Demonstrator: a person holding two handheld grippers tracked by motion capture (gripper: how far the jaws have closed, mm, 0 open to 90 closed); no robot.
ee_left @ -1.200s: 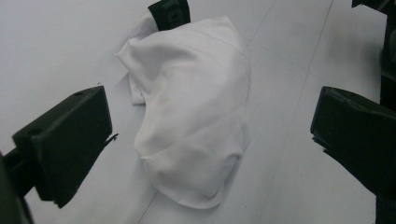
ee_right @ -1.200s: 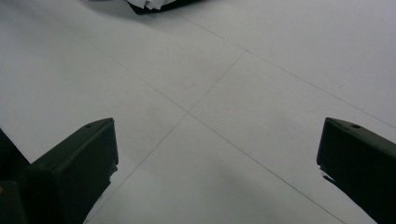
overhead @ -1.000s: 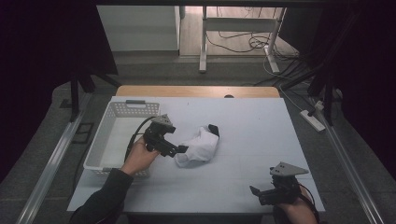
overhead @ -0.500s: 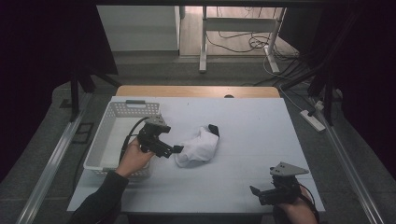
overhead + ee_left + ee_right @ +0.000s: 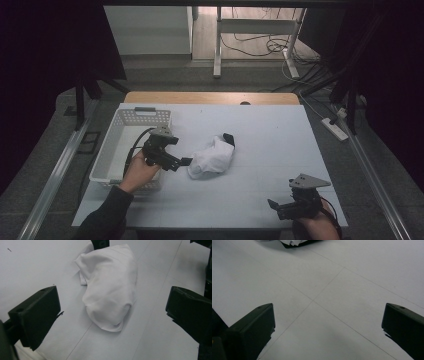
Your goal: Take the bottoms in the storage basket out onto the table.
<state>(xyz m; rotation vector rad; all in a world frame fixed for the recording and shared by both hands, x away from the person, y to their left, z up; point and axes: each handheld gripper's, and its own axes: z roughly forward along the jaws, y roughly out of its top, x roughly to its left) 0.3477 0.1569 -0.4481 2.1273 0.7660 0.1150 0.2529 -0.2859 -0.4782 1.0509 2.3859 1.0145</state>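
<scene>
Since the earlier frames, the left gripper (image 5: 186, 161) has been drawn back a little from the white cloth (image 5: 212, 157), towards the white basket (image 5: 131, 117), and its tips are now seen just beside the cloth's near-left edge rather than over it; the right gripper (image 5: 272, 205) has been left where it was, low at the near right corner of the table (image 5: 280, 135). In the left gripper view, the jaws are held wide apart and nothing is gripped between them, while the crumpled cloth (image 5: 110, 287) is framed on the tabletop ahead, apart from both jaws. A small black object (image 5: 229, 138) is seen at the far end of the cloth, partly covered by it; what it is cannot be told. The cloth is placed near the middle of the table, just right of the basket, which is set along the table's left edge. In the right gripper view, the jaws are likewise spread wide over bare tabletop (image 5: 332, 290), with nothing held, and the cloth is well apart from them. Each gripper is held by a hand entering from the near edge.
</scene>
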